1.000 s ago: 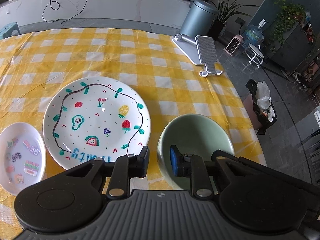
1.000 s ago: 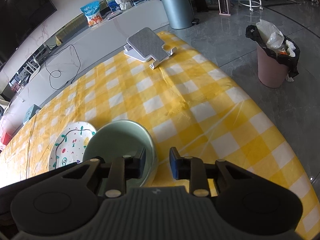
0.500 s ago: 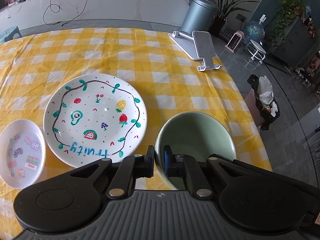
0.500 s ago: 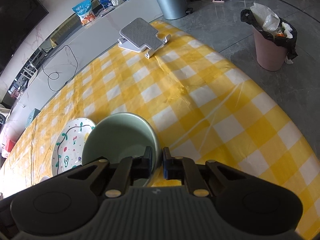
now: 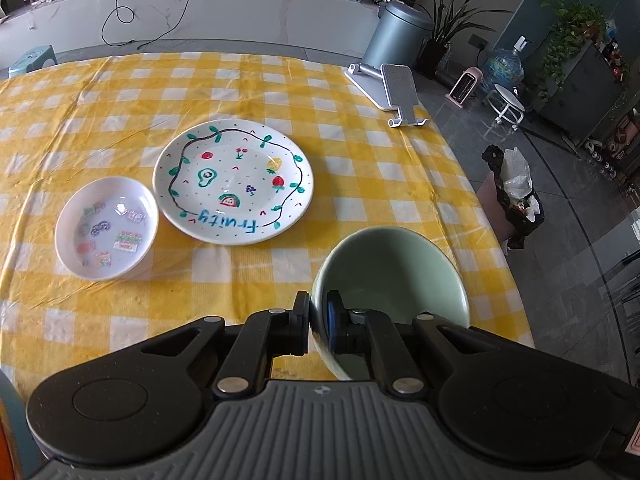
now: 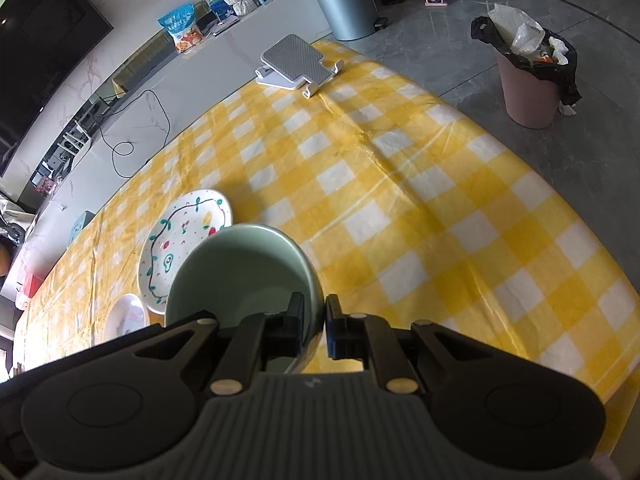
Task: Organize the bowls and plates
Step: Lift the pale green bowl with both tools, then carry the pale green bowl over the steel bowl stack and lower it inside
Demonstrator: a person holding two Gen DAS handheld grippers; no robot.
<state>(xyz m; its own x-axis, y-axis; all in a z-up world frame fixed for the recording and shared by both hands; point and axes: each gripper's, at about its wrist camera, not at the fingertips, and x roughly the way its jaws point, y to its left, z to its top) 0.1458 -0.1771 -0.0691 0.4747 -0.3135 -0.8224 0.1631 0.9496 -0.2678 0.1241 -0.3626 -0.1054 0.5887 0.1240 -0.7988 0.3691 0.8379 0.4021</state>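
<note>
A pale green bowl [image 5: 394, 276] is held by both grippers above the yellow checked tablecloth [image 5: 120, 128]. My left gripper [image 5: 318, 314] is shut on the bowl's left rim. My right gripper [image 6: 315, 322] is shut on the bowl's [image 6: 240, 276] right rim. A large white plate painted with fruit and the word "Fruity" [image 5: 233, 182] lies flat on the cloth, also in the right wrist view [image 6: 182, 240]. A small white dish with stickers [image 5: 106, 228] lies left of the plate, partly hidden in the right wrist view [image 6: 124, 318].
A grey tablet stand [image 5: 394, 90] sits at the table's far right corner, also in the right wrist view [image 6: 294, 62]. On the floor beyond the table edge stand a pink waste bin with a black bag [image 6: 530, 80] and a grey metal bin [image 5: 394, 34].
Both grippers closed on the green bowl's rim, left then right sides. The bowl has lifted off the cloth and both views have pulled up and back from the plates.
</note>
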